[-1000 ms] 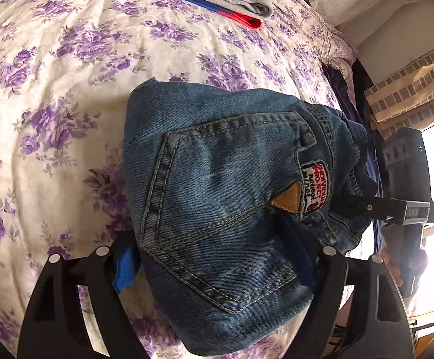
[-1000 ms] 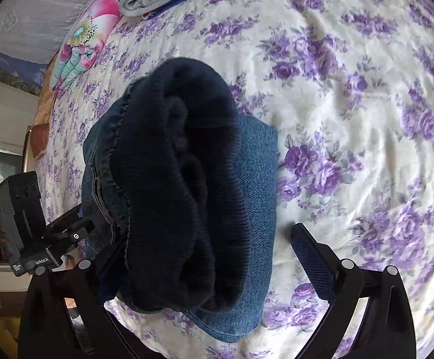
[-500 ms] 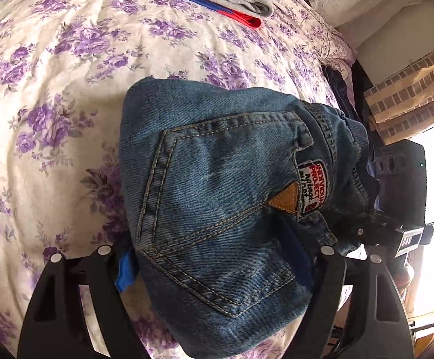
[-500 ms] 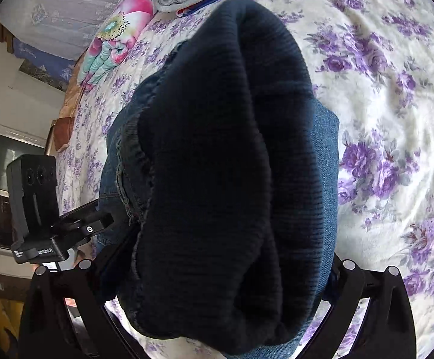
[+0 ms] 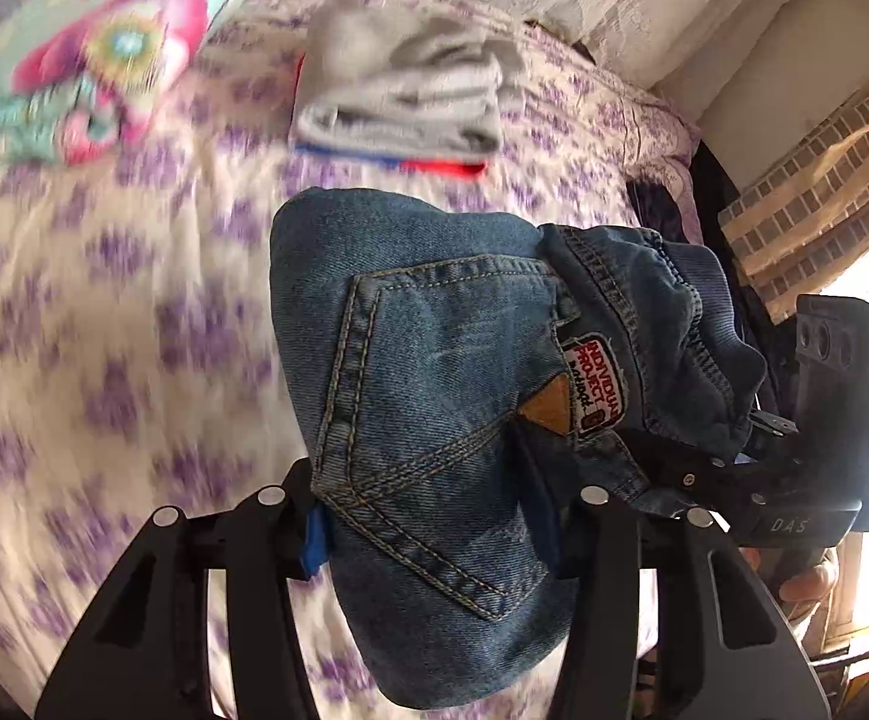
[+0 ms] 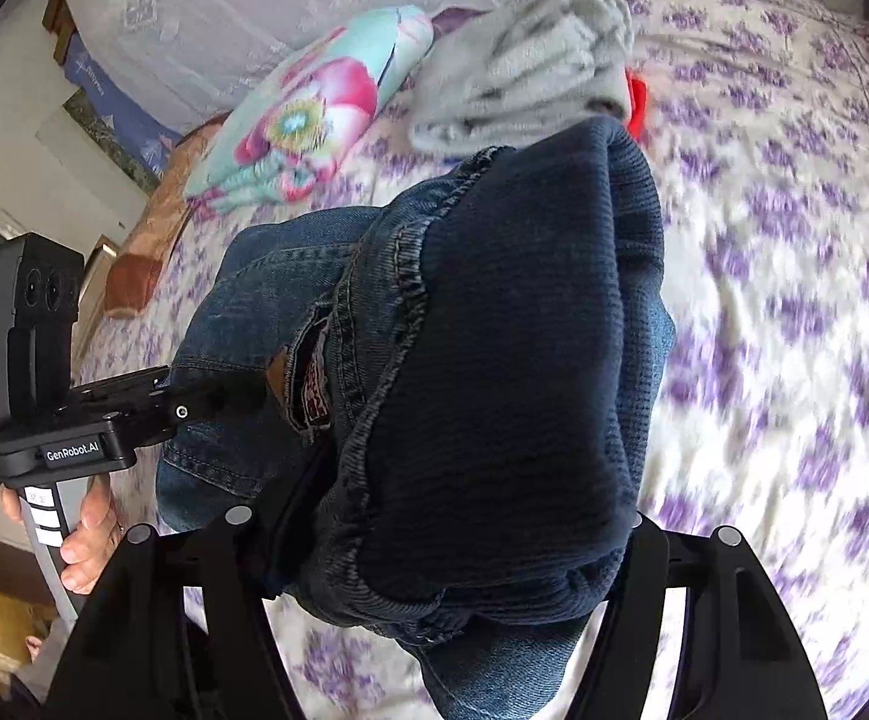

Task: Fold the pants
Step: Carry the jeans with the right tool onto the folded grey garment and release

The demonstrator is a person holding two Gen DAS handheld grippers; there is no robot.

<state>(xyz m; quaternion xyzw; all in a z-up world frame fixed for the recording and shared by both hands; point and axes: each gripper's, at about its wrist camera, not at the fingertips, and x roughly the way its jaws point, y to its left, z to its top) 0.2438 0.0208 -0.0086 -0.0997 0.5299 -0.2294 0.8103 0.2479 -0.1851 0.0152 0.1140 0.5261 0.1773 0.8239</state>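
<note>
I hold the folded pants (image 5: 434, 420) between my two claws, lifted above the bed (image 5: 104, 360). My left claw (image 5: 434, 534) is closing on the pocket end of the denim bundle; the blue pads press the cloth from both sides. My right claw (image 6: 452, 546) is closing on the dark ribbed waistband (image 6: 524, 360) at the other end, and the cloth fills the whole gap between its fingers. So the long axis of the bundle runs from one claw to the other, and each hand is equally near to its own end. The stack of folded grey clothes (image 5: 404, 96) lies on the bed beyond the pants, further from me. I judge that the next move is to carry the bundle forward toward this stack, with both ends kept level.
</note>
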